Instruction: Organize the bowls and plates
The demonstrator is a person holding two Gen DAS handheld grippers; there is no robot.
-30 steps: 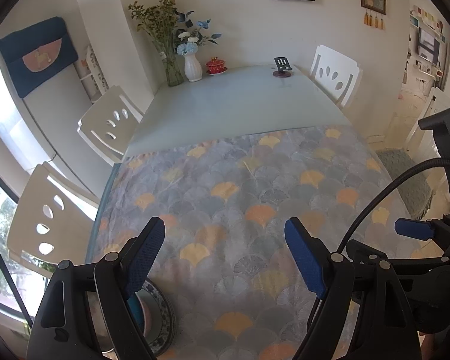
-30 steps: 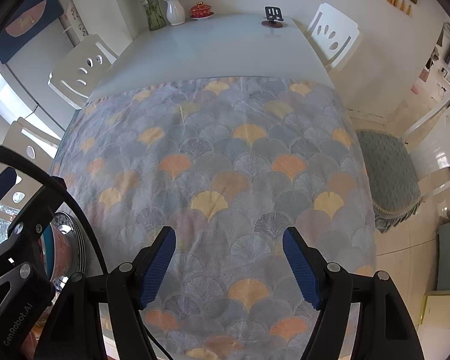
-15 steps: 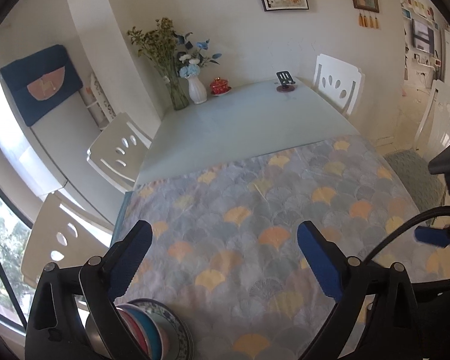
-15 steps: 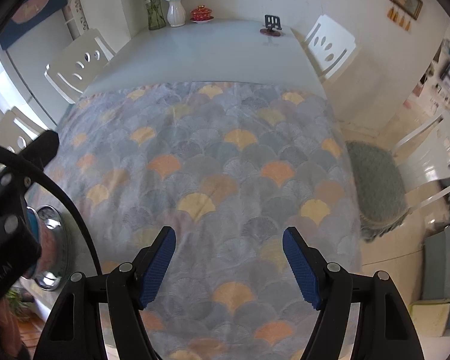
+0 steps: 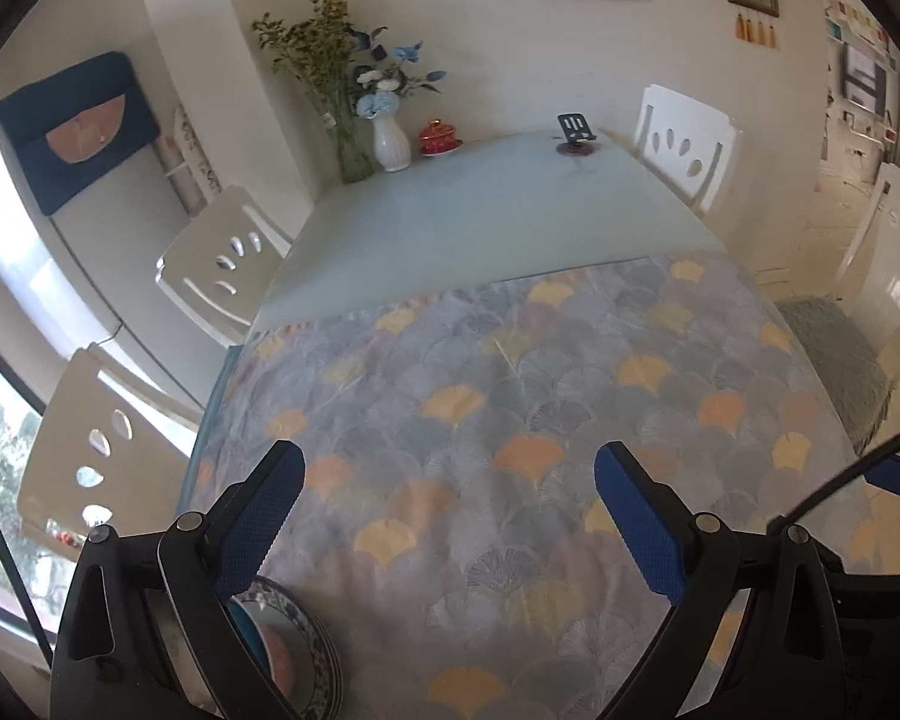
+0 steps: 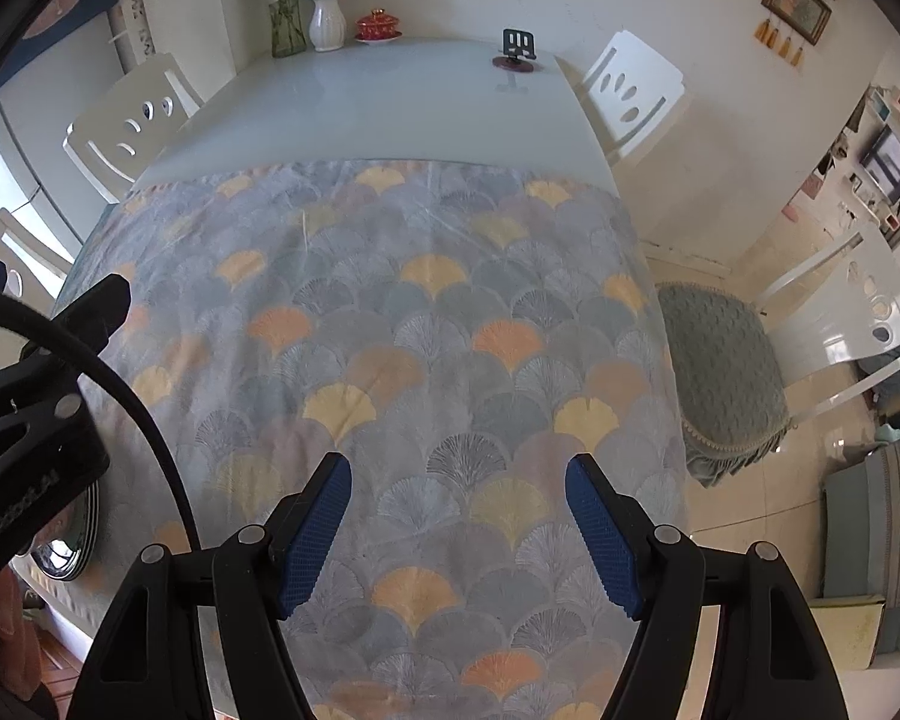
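The left tool (image 5: pixel 447 498) hangs over the near part of the cloth (image 5: pixel 510 420), its blue pads (image 5: pixel 258 525) spread wide with only the cloth showing between them; its jaws have just been opening, and it holds nothing. Just beside and partly behind its left finger, at the near left corner of the tabletop (image 5: pixel 480 222), sits a stack of dishes (image 5: pixel 294 654): a plate with a dark patterned rim at the bottom, and blue and orange pieces nested on it. How many pieces the stack has cannot be told, since the finger hides much of it.

The right tool (image 6: pixel 457 519) points steeply down at the cloth nearer the right edge, jaws parted to a middling width, nothing between them. In its view the left tool's black body fills the left edge, and the stack's rim (image 6: pixel 81 540) peeps out beneath it.

Beyond the cloth the tabletop is bare pale glass. At its far end stand a glass vase (image 5: pixel 354 144), a white vase (image 5: pixel 390 141), a red lidded cup (image 5: pixel 439 137) and a small black stand (image 5: pixel 577 133). White chairs (image 5: pixel 222 264) stand around.
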